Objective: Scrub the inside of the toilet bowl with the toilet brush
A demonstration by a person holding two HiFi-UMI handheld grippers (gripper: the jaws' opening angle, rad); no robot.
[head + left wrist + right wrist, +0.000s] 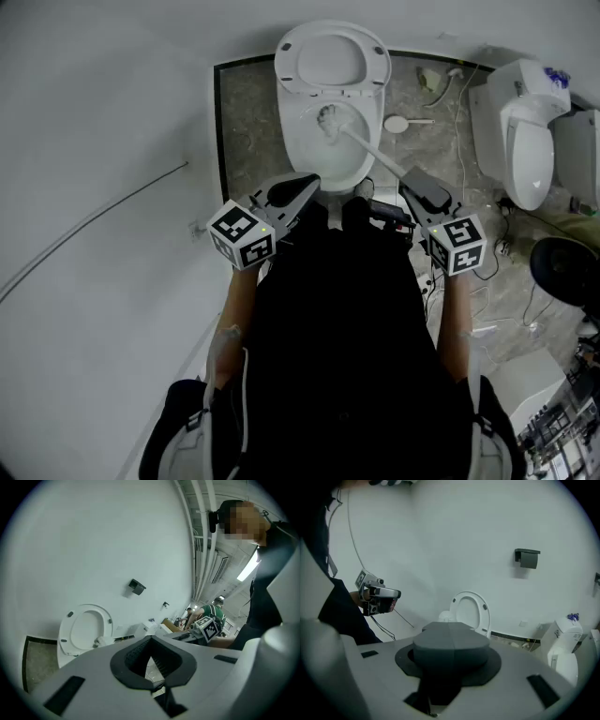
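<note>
A white toilet [323,150] stands ahead of me with its seat [330,58] raised. The toilet brush head [328,119] sits inside the bowl. Its white handle [375,150] slants down and right into my right gripper [412,180], which is shut on it. In the right gripper view the jaws [449,641] are pressed together and hide the handle, and the brush head [445,616] shows beside the seat [471,611]. My left gripper [298,187] hovers at the bowl's near rim, open and empty. Its view [151,660] shows the toilet [84,630] to the left.
A second white toilet [525,141] stands at the right, with cables on the grey stone floor [450,141] around it. A round white holder [396,123] lies right of the bowl. A black paper holder [527,557] hangs on the wall. A person in green [213,613] stands far off.
</note>
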